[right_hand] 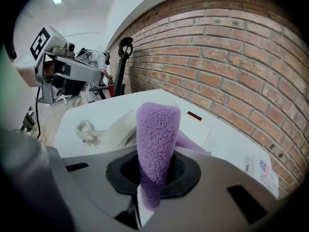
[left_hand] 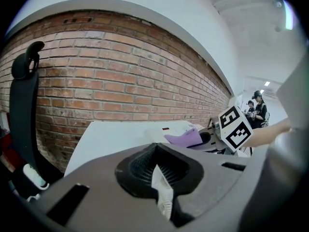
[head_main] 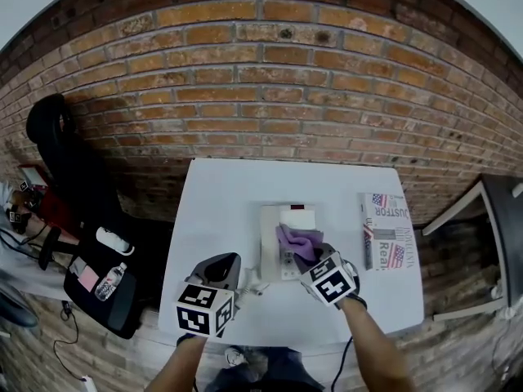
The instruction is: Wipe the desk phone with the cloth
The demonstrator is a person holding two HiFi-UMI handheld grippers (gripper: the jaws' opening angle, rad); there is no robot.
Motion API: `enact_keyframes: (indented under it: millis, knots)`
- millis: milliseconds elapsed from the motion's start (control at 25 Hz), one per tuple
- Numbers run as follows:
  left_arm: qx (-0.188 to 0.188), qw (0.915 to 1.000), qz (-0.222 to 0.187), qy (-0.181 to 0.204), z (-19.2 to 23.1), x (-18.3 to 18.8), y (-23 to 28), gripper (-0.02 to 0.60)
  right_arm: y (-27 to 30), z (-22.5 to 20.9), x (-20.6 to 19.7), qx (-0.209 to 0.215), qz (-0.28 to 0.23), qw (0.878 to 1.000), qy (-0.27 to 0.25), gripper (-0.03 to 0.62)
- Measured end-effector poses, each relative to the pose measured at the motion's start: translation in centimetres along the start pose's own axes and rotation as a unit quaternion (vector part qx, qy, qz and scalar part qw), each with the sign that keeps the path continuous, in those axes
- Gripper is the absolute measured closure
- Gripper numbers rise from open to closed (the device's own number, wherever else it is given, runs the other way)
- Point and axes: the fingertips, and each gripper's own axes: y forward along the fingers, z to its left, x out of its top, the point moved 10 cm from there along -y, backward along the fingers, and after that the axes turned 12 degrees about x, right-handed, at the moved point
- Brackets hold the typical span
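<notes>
Draping white desk phone [head_main: 272, 233], fuzzy purple cloth [head_main: 296, 243]

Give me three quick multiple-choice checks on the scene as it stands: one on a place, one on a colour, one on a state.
1. Where does the printed paper lie relative to the desk phone?
A. On the person's right of it
B. On the person's left of it
C. On top of it

2. What colour is the cloth?
A. Green
B. Purple
C. White

3. How do the tongs of the right gripper stand?
A. Open and empty
B. Shut on the phone cord
C. Shut on the cloth

Answers:
1 A: the head view shows the paper lying flat to the right of the phone.
2 B: the right gripper view shows purple pile up close.
3 C: in that same view the cloth stands pinched between the tongs.
</notes>
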Motion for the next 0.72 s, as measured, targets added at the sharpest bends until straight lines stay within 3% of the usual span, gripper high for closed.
enact_keyframes:
  millis: [720]
  knots:
    - [-0.048, 0.9985, -0.008, 0.024, -0.4, -1.5, -2.5, 0.577, -1.0, 6.7, -4.7, 0.018, 0.03, 0.999, 0.034, 0.549]
